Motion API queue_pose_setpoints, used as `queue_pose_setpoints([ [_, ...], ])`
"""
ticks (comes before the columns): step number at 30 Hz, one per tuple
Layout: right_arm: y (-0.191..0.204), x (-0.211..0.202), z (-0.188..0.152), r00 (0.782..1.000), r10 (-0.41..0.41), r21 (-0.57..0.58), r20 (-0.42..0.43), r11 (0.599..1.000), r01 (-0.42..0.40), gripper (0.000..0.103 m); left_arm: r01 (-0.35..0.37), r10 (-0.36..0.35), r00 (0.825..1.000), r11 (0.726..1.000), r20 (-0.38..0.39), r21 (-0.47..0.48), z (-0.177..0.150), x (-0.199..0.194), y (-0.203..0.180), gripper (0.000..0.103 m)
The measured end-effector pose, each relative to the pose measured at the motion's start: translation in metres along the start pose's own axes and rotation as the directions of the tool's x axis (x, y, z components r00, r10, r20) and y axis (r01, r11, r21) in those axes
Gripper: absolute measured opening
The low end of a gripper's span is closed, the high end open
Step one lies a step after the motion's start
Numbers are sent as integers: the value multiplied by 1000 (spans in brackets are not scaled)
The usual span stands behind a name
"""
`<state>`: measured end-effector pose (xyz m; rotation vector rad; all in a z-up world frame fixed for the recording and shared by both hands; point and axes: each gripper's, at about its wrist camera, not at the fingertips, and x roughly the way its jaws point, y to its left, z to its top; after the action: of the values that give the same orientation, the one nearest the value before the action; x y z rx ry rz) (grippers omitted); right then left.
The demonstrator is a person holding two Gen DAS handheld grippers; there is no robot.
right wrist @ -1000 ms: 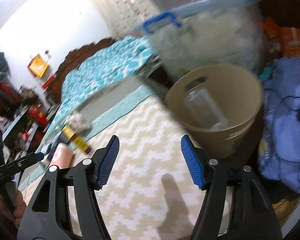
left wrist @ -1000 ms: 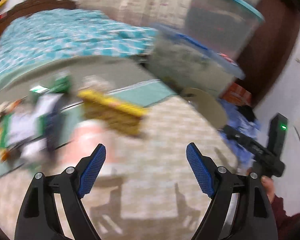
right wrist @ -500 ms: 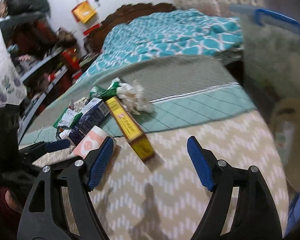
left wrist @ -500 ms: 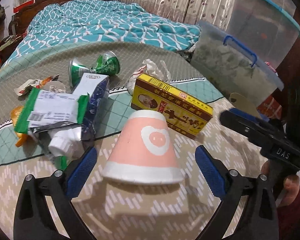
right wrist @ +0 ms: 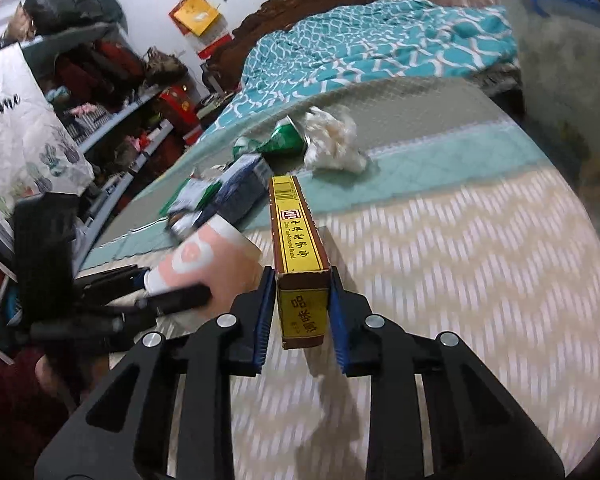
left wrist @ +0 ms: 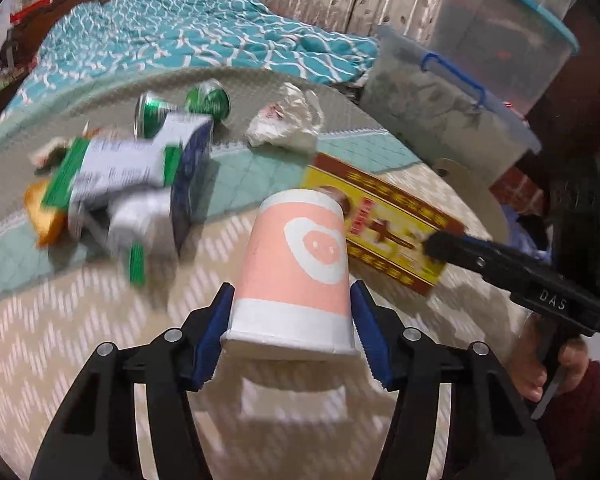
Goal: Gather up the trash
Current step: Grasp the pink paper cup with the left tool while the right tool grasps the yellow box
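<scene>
Both tools are closing in compared with half a second ago: then I was seeing each pair of jaws spread wide on either side of its target, and now they are narrowing onto the items. I am watching the left gripper (left wrist: 292,328) squeezing the wide rim end of the pink paper cup (left wrist: 296,272), which is standing upside down on the chevron-patterned rug (left wrist: 80,320), both blue pads pressing its white band. I am seeing the right gripper (right wrist: 300,312) pinching the near end of the yellow and red carton (right wrist: 300,264), jaws drawn in to its narrow width, the box stretching away toward the crumpled white wrapper (right wrist: 336,140).

What is worrying me is the cup: its wall is thin paper and tapering, so a tightening grip is likely crushing it or letting it slide out upward. The carton is being held only at one end, so on lifting I am expecting it to droop or twist free. The two tools are working just beside each other, and I am judging that a careless swing is risking a knock between them. The blue and white carton (left wrist: 180,160), the crushed green can (left wrist: 204,100) and the green-edged packet (left wrist: 112,168) are waiting farther back on the teal mat (left wrist: 360,148); blur is hiding whether either grasped item is off the floor yet.
</scene>
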<state>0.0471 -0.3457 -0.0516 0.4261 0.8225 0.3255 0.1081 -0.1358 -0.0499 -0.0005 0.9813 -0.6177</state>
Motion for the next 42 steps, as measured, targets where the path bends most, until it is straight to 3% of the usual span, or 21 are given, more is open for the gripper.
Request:
queue_pose_setpoints([
  [5,1,-30,-47,999,-45,53,15,998,44,31,51,-51,999,998,-3,-45,-35,-18,3,56],
  [8,6,-32,-63,996,-79,65,29,995,77,34,44,-44,999,997,4,-59,-44,-23,2,60],
  [10,7,-27,-64,993,-113,74,34,991,111,54,29,-29,1000,997,5,-67,-47,-23,2,65],
  [11,8,-27,-64,991,-126,77,45,990,122,69,17,-17,1000,997,3,-72,-48,-23,3,68],
  [12,10,-27,-62,991,-123,73,58,990,119,71,0,0,1000,997,3,-81,-47,-23,4,72],
  [15,16,-24,-58,988,-139,44,65,990,137,72,-24,25,1000,995,13,-101,-47,-26,8,77],
  [18,19,-20,-56,986,-158,30,56,987,157,74,-33,35,999,991,14,-130,-47,-27,14,88],
  [23,18,-16,-54,981,-186,20,45,982,185,75,-28,29,1000,987,1,-156,-47,-26,19,88],
  [27,10,-13,-53,987,-157,55,30,986,156,75,64,-71,997,976,-25,-210,-47,-24,25,88],
  [31,-3,-10,-49,995,-100,135,14,986,97,75,196,-210,978,933,-14,-302,-45,-22,39,88],
  [34,-8,-7,-45,997,-77,167,15,983,74,73,240,-261,965,902,-10,-358,-46,-18,46,88],
  [36,-9,-5,-44,997,-74,178,14,982,70,67,264,-286,958,886,1,-380,-46,-19,49,85],
  [37,-9,-3,-43,997,-78,180,12,981,75,65,265,-285,958,888,1,-377,-47,-19,48,72],
  [39,-10,4,-42,998,-67,186,-7,980,67,41,261,-292,956,893,-30,-365,-49,-14,44,53],
  [42,-8,6,-43,999,-40,192,-2,981,40,33,264,-287,958,908,-24,-325,-48,-16,35,42],
])
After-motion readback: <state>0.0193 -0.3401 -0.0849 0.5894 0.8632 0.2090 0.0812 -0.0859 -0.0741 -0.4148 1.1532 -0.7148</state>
